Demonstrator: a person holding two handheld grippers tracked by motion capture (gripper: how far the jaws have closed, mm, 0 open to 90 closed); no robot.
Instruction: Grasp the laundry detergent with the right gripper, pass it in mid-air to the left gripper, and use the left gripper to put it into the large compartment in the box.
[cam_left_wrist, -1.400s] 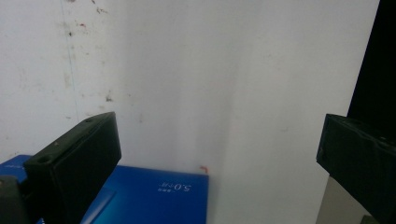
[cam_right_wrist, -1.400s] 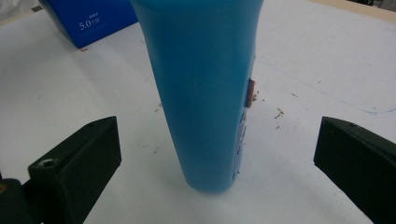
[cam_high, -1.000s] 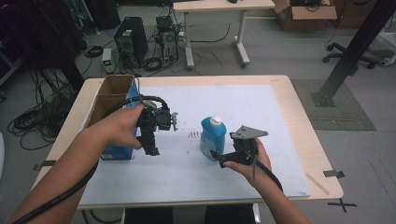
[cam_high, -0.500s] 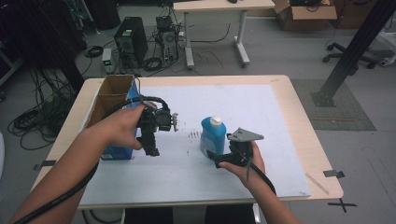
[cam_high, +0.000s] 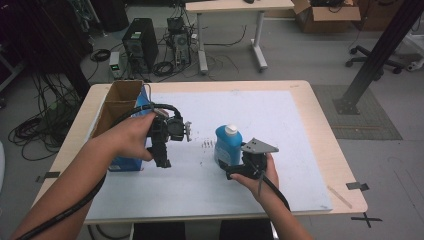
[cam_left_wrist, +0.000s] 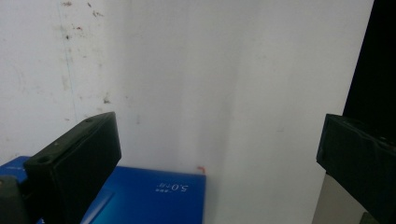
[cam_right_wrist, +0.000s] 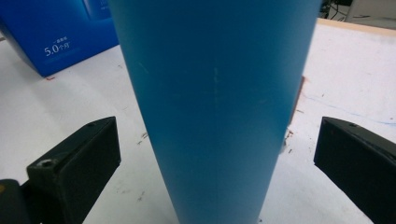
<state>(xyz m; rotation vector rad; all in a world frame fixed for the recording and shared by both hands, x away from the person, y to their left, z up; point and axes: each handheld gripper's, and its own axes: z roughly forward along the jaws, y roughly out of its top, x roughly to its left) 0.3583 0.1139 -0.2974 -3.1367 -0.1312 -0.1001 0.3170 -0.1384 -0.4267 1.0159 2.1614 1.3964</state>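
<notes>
A blue bottle (cam_high: 228, 145) with a white cap stands upright on the white mat (cam_high: 280, 125). My right gripper (cam_high: 231, 169) sits just in front of it, low on the mat, open. In the right gripper view the bottle (cam_right_wrist: 215, 102) rises between the two spread jaws without touching either. My left gripper (cam_high: 163, 159) hangs open above the mat, pointing down beside a blue box (cam_high: 125, 162). The left gripper view looks down on the mat with a corner of the blue box (cam_left_wrist: 149, 196) at the bottom.
An open cardboard box (cam_high: 117, 102) stands at the mat's left edge, behind the blue box. Dark scuff marks (cam_high: 206, 144) lie on the mat between the grippers. Beyond the wooden table (cam_high: 330, 150) are desks, computers and cables on the floor.
My right gripper has slid forward and left toward the bottle, so the bottle now stands between its jaws. The left gripper has barely moved.
</notes>
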